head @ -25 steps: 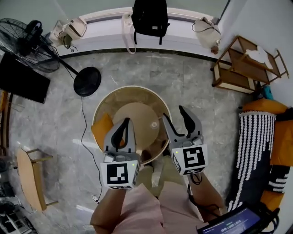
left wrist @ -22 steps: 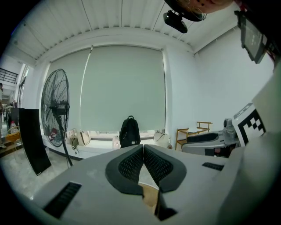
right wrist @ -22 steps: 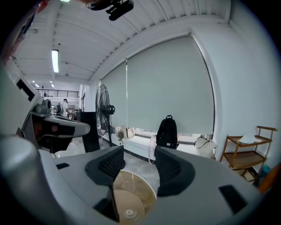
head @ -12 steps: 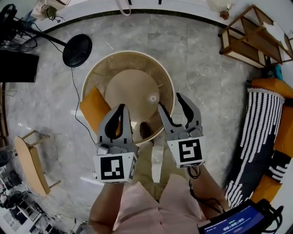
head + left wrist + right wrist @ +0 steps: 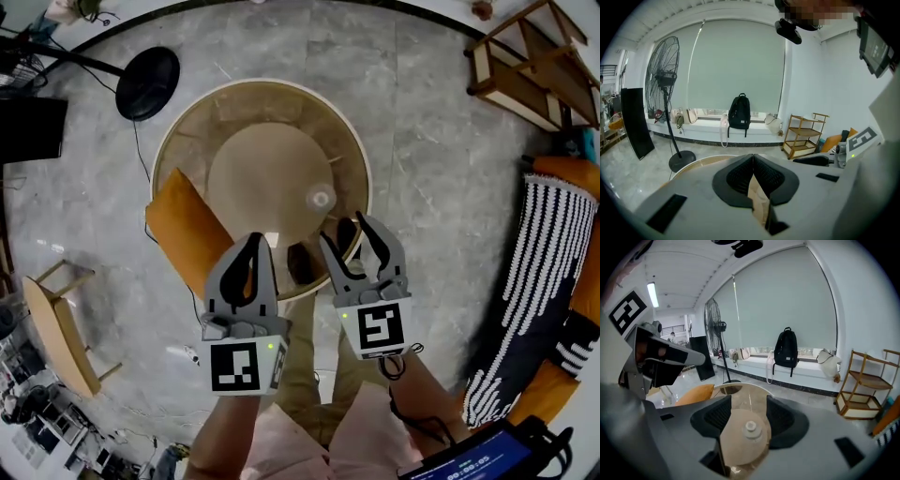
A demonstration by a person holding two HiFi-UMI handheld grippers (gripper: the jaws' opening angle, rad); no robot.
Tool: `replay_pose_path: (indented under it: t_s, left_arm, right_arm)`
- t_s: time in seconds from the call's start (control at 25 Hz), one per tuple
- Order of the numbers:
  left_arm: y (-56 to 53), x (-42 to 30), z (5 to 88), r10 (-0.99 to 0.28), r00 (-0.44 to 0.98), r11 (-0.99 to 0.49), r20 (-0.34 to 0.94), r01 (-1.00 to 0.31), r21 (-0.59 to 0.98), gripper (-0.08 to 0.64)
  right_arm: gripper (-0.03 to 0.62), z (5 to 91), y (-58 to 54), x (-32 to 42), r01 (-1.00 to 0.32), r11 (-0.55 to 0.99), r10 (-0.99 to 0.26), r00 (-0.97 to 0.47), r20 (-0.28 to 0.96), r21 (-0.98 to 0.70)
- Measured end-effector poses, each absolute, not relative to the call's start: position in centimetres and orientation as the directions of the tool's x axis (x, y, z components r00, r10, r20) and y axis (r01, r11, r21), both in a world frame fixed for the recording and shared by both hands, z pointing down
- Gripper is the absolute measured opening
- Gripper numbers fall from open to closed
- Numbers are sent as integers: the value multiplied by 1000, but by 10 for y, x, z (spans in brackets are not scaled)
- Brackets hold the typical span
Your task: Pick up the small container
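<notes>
**Task status: pickup not yet made.**

1. The orange cushion (image 5: 183, 234) is seen at the left edge of the round glass table (image 5: 187, 108), partly under its rim. It is not part of the task.
2. The left gripper (image 5: 251, 246) is held over the near edge of the table. In the left gripper view, its jaws are pressed together along their whole length, and nothing is held between them. This gripper (image 5: 753, 161) is judged to have no part in the step in hand.
3. The small container (image 5: 321, 198) stands upright on the table, right of its centre. It is untouched by either tool.
4. The right gripper (image 5: 344, 230) is held near the container, on the person's side of it. In the right gripper view, the jaws are spread wide, and the container (image 5: 750, 427) is framed in the gap between them but lies ahead of the pads, with no contact.

**Remaining, as judged:** the right gripper is to be advanced and lowered around the container, closed on it, then raised.
</notes>
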State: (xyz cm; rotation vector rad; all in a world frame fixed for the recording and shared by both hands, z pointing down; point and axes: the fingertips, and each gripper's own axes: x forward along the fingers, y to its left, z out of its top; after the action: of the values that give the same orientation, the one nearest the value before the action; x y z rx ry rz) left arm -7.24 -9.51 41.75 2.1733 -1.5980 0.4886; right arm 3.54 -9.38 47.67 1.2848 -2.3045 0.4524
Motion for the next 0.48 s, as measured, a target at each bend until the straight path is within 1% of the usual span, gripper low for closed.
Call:
replay_pose_path:
  t_s: [0.28, 0.48]
  left_arm:
    - [-99, -82, 459, -806, 280, -255, 522, -959, 121, 12]
    - [-102, -87, 484, -794, 283, -255, 538, -958, 128, 12]
  right_arm:
    - [244, 517, -102, 26, -858, 512, -709, -452, 542, -45]
    - [269, 540, -104, 18, -844, 536, -696, -451, 559, -14]
